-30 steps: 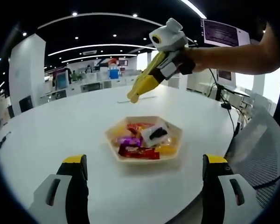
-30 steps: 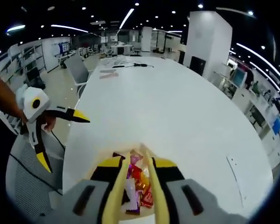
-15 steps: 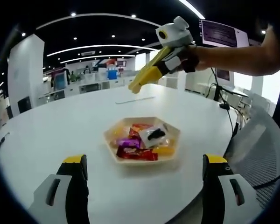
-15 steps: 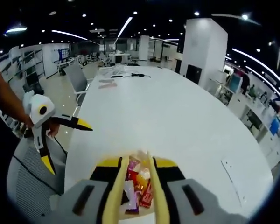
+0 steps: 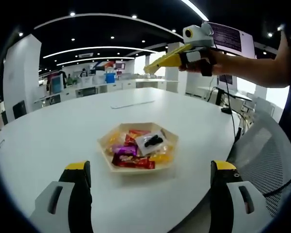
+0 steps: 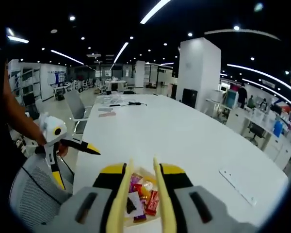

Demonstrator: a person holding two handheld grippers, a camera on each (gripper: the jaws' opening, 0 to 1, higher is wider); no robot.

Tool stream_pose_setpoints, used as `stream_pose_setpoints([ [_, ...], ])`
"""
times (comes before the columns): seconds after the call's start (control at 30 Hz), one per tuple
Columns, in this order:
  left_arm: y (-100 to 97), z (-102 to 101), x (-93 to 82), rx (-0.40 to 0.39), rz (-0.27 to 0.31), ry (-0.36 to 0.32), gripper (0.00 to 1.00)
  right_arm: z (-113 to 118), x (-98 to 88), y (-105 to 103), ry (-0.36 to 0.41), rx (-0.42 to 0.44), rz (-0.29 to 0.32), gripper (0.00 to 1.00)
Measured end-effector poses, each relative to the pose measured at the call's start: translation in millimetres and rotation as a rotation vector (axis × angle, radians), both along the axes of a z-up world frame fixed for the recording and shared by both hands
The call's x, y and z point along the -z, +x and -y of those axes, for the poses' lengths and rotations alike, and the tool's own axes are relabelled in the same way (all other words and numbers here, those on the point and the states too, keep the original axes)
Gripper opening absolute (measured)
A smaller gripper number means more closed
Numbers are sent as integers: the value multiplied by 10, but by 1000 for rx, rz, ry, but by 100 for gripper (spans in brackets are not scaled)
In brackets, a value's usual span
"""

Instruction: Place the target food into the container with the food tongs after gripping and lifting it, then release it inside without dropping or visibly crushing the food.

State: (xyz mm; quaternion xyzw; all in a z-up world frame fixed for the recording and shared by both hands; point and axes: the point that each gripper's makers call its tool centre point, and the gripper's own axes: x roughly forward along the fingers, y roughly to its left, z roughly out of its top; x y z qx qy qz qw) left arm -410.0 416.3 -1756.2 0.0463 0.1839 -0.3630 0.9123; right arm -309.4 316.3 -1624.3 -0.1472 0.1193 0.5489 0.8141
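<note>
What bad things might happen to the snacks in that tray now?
The tray is crowded with wrapped snacks, so the tongs held in the right gripper might pinch two at once or squash one. The tray also sits fairly near the table edge; a knocked snack might slide off.

We are seeing the tray sitting on the table near its edge, wrapped snacks lying inside the tray, a chair standing right of the tray.

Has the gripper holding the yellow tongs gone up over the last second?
Yes. In the left gripper view the right gripper with the food tongs has risen away from the tray of wrapped snacks, toward the ceiling lights.
</note>
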Motion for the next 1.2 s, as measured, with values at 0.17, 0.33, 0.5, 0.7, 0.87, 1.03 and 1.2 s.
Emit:
stream_pose_setpoints([
  [0.17,-102,241,-82,137,30,36,100,185,-152,-169,102,-18,36,26],
  [0.33,28,335,-368,163,67,-2,100,363,-208,-276,137,-1,52,26],
  [0.5,169,415,-754,203,123,-46,100,527,-217,-406,167,10,53,26],
  [0.7,275,429,-1137,263,158,-64,100,604,-222,-581,192,-26,22,26],
  [0.87,221,535,-1472,361,151,-142,99,528,-319,-724,223,-90,23,27],
  [1.03,118,666,-1586,457,201,-122,82,409,-388,-822,230,-143,20,27],
  [1.2,82,809,-1576,517,186,-132,70,261,-393,-983,237,-226,-11,27],
])
